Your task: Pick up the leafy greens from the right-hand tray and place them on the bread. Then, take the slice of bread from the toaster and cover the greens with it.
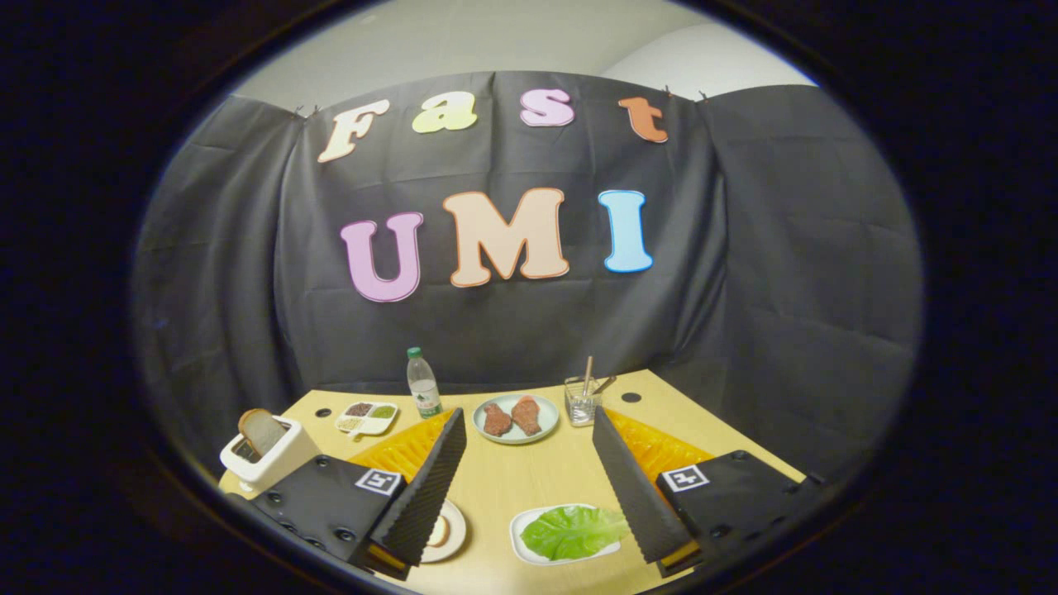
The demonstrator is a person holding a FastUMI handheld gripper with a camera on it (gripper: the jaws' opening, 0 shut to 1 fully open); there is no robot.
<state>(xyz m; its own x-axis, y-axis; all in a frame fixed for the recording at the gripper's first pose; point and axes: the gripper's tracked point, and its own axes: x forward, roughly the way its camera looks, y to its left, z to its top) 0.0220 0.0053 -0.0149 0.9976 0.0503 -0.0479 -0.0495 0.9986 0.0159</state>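
On the far left of the tabletop [529, 483] stands the toaster [269, 456], with a slice of bread [262, 430] standing up out of its slot. That slice has not been taken yet. Behind it lie a small divided dish [367, 415] and a bottle [423, 384].

Nearer the camera, just beside the left finger, sits a small plate [454, 529] with the other bread [438, 530] on it, half hidden by that finger. As far as can be seen, nothing green lies on it.

The gripper [529, 487] hangs above the tabletop with its jaws wide apart and nothing between them. Beyond them, in the middle, is a round plate [517, 418] carrying two reddish pieces of meat, and to its right a clear cup [583, 403] holding sticks.

Low on the right, just inside the right finger, the leafy greens [574, 531] lie flat on their white tray [522, 537], untouched.

So neither step appears done: the greens are still to be picked up and laid on the bread, and after that the toaster slice must be lifted out and set on top.
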